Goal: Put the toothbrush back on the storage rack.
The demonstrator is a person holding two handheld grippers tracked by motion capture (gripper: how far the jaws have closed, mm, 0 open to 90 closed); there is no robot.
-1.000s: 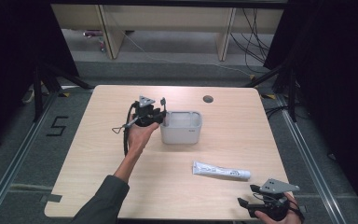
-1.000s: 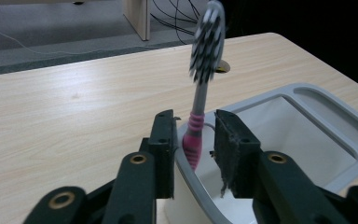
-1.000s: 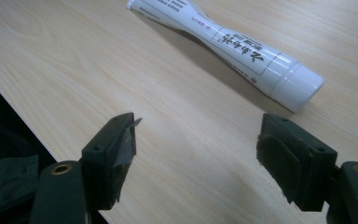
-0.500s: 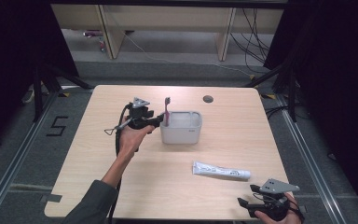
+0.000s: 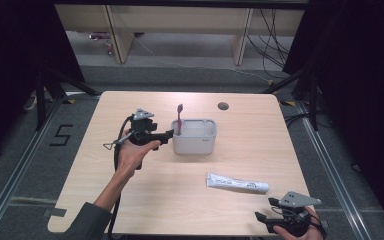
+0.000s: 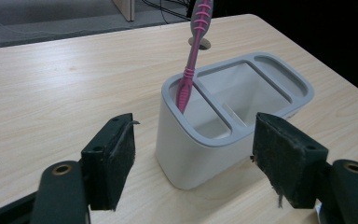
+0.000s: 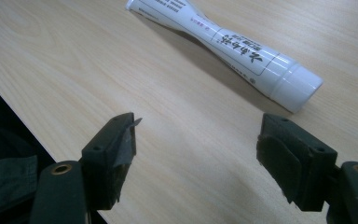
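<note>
A pink toothbrush point(image 5: 179, 118) point(image 6: 193, 60) stands tilted in the left slot of a grey holder point(image 5: 195, 141) point(image 6: 191, 158) at the table's middle. My left gripper point(image 5: 167, 135) point(image 6: 193, 161) hangs just left of the holder; its jaws have just been opening and stand open with nothing between the pads. A white toothpaste tube point(image 5: 237, 183) point(image 7: 228, 46) lies flat toward the front right. At the front right edge my right gripper point(image 5: 262, 220) point(image 7: 196, 158) stands open a little short of the tube's cap end, touching nothing.
A small round hole point(image 5: 223, 106) sits in the wooden table point(image 5: 260, 130) near its far edge. Shelving and cables stand on the floor beyond the table. The right gripper hovers over the table's front edge point(image 7: 23, 116).
The left gripper let go of the toothbrush, which now stands in the holder. The left hand drew back to the left, away from the holder. The right gripper stayed in place.
</note>
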